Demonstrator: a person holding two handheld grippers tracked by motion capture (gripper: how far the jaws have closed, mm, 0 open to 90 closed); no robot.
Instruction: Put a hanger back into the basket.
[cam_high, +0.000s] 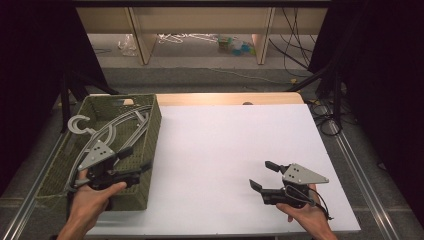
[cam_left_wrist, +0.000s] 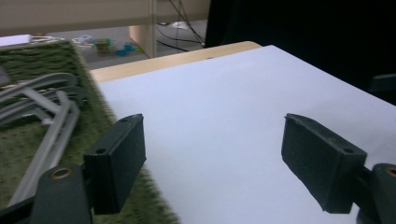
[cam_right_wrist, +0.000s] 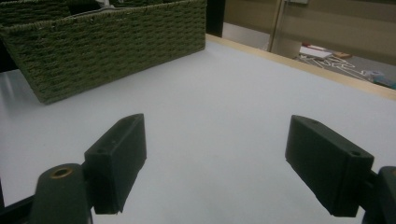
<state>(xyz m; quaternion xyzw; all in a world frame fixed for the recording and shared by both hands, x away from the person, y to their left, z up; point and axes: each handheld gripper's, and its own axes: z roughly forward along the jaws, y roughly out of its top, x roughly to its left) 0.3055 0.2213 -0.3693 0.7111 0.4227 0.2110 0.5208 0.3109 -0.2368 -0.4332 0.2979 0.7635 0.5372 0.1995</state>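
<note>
Grey plastic hangers (cam_high: 112, 131) lie piled in the green woven basket (cam_high: 150, 130) at the table's (cam_high: 225, 150) left edge, one hook curling over the far rim. Left gripper (cam_high: 134, 159) hovers above the basket's near right rim, jaws released, nothing between them. Right gripper (cam_high: 262, 175) near the right front corner, jaws released too. The left gripper view shows the hanger bars close; the right gripper view shows the basket's outer weave.

Hangers (cam_high: 117, 131) lie in the basket (cam_high: 150, 150) at the table's (cam_high: 225, 145) left.

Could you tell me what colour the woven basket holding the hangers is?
Olive green; the basket shows best in the right gripper view.
</note>
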